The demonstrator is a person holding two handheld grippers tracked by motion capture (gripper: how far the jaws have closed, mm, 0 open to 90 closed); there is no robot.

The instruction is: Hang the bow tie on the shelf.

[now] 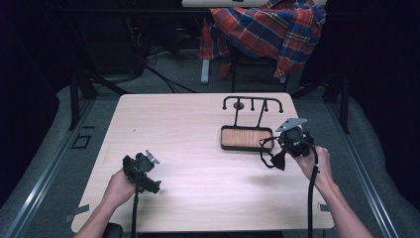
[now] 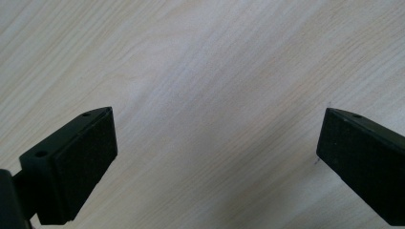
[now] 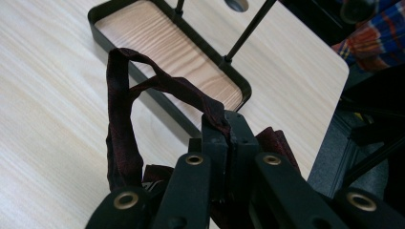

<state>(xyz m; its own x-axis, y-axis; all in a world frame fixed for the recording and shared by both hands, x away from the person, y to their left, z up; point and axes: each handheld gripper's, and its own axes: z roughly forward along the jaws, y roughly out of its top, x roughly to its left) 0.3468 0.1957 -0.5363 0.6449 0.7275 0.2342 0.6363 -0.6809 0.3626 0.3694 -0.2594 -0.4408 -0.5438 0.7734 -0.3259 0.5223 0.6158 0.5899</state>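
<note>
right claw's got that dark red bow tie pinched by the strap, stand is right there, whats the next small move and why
Probably lift the right claw up and forward toward the hook bar of the stand. Its jaws are shut on the bow tie, whose strap hangs as an open loop beside the stand's wooden tray, below the hooks. The left claw is open over bare table, so it can wait.

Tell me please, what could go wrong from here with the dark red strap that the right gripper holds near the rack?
The right gripper pinches only a narrow bit of the dark red strap, so it may slip out. The hanging loop could snag on the rack's black tray rim or its hooks. The left gripper is open over bare table, too far to help.
</note>
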